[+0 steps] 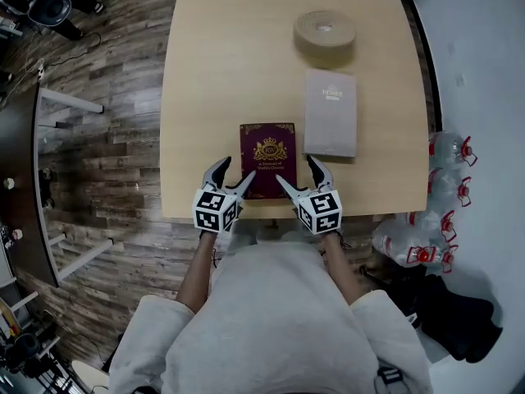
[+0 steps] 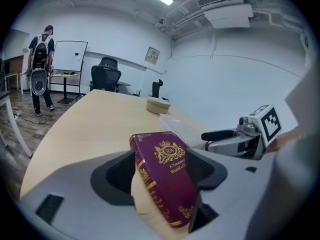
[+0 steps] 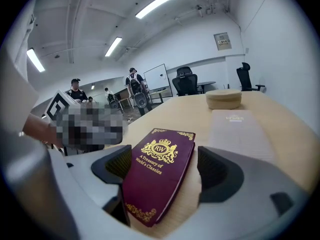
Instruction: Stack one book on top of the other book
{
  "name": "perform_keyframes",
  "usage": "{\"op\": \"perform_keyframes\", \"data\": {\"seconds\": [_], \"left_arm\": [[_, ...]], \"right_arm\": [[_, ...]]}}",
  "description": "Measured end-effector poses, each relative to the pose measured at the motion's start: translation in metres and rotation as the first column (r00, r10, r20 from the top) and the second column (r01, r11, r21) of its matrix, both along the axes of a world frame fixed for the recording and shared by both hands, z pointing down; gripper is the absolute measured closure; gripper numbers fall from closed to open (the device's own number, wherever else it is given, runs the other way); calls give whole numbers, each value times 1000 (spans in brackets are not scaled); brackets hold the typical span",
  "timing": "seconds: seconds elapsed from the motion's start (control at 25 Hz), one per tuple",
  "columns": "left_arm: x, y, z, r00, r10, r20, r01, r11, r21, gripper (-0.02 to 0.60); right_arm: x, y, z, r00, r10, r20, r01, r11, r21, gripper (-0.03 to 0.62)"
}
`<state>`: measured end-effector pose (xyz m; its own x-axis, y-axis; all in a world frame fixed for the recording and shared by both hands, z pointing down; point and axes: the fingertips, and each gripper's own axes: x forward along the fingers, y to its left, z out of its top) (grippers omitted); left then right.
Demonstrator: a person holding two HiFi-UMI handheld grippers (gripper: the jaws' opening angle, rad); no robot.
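A: State of tools?
B: Left gripper (image 1: 239,168) and right gripper (image 1: 294,168): jaws wide apart, clamped on nothing, each astride a near corner of the maroon book (image 1: 267,150).
A: Books?
B: Maroon book flat by the table (image 1: 213,72) near edge. Grey book (image 1: 330,112) just beside, to the right, unstacked.

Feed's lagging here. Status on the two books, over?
Left tongs, right tongs open, each over a near corner of maroon book. Grey book flat alongside, unstacked. Tan roll beyond, clear.
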<state>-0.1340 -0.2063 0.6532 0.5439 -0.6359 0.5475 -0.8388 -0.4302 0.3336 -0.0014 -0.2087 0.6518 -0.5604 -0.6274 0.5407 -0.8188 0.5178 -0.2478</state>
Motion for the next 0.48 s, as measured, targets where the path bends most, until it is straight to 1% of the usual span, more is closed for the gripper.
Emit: {"op": "perform_keyframes", "data": {"seconds": [0.12,0.24,0.48], "left_arm": [[1,-1,10,1000,0,-3,0,1000,-28,268],[3,-3,18,1000,9,1,-9,999,-52,268],[8,-4,40,1000,16,-12,-17,993,-116,268]], "right_arm": [[-1,-2,9,1000,5,20,-4,999,-33,197],[-3,-2,19,1000,-7,15,8,998,-62,198],[-10,-2,39,999,-27,22,30,992,-126,198]]}}
